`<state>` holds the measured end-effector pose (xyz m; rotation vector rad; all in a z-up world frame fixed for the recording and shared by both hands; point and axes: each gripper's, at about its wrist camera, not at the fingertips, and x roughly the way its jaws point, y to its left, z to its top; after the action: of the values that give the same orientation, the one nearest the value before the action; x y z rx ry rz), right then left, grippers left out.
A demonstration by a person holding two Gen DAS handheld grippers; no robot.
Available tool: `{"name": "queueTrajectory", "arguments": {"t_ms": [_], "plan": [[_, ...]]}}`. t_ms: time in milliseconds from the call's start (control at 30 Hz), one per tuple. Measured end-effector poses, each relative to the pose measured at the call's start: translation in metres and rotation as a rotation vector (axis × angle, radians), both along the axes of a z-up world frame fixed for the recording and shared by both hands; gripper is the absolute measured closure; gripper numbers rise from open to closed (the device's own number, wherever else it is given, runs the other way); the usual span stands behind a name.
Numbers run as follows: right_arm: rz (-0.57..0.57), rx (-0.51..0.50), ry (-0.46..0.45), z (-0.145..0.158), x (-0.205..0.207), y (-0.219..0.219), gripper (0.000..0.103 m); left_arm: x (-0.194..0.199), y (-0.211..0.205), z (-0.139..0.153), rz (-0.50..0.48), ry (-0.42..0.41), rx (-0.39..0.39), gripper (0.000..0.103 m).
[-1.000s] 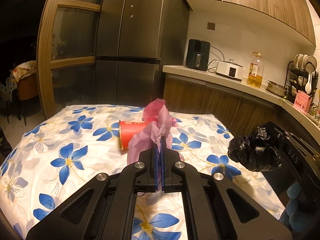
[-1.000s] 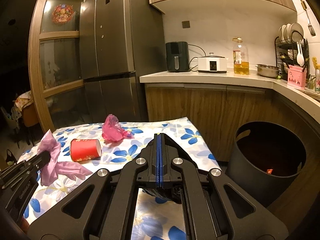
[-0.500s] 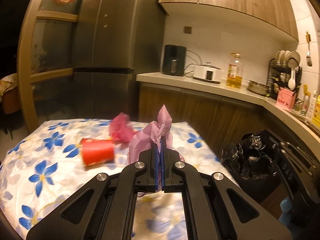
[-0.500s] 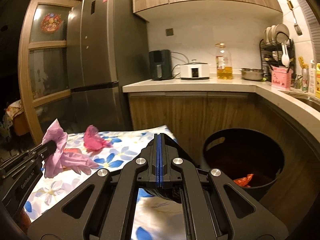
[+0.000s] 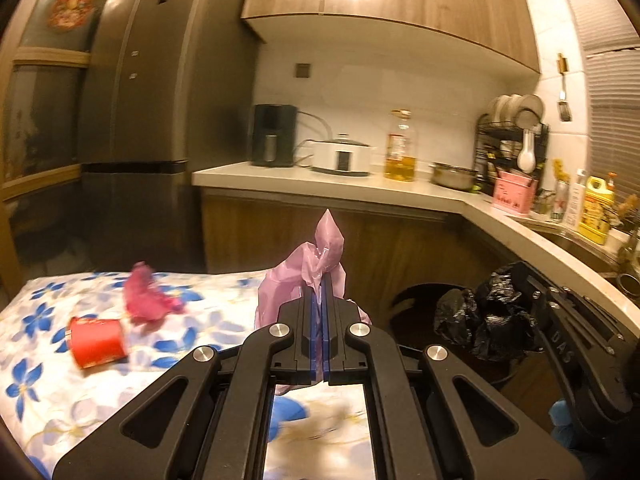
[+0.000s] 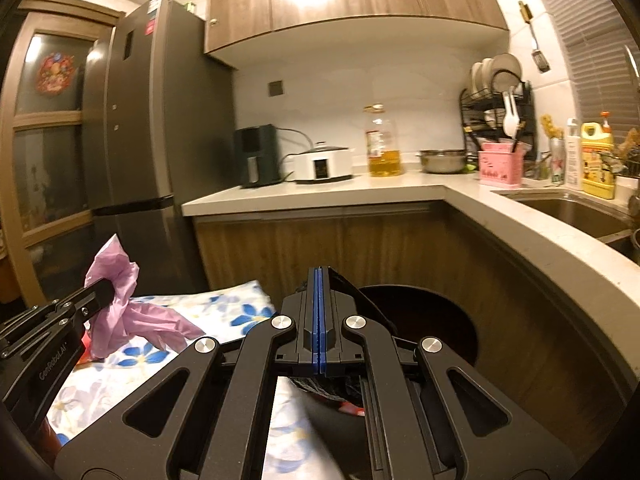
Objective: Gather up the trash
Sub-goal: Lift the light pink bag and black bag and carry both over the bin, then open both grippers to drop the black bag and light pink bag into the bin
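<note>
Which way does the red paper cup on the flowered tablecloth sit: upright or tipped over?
Tipped over. The red cup lies on its side on the tablecloth, beside the crumpled pink wrapper.

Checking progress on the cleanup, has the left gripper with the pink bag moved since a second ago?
Yes. The left gripper, shut on the pink bag, has swung right, from over the red cup toward the bin.

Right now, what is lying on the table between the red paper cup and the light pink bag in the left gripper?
In the left wrist view, a crumpled dark pink bag lies between the red cup and the held light pink bag, on the floral tablecloth.
</note>
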<state>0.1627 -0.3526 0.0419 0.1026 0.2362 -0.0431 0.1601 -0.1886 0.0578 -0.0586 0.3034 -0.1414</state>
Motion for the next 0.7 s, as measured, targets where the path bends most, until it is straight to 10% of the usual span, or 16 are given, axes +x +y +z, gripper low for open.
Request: {"name": "queueTrajectory", "arguments": {"t_ms": [700], "plan": [[-0.065,0.040,0.042,-0.020,0.019,-0.070,0.103,0.036,-0.083,-0.021,-0.213,0.028,0.005,0.102]]}}
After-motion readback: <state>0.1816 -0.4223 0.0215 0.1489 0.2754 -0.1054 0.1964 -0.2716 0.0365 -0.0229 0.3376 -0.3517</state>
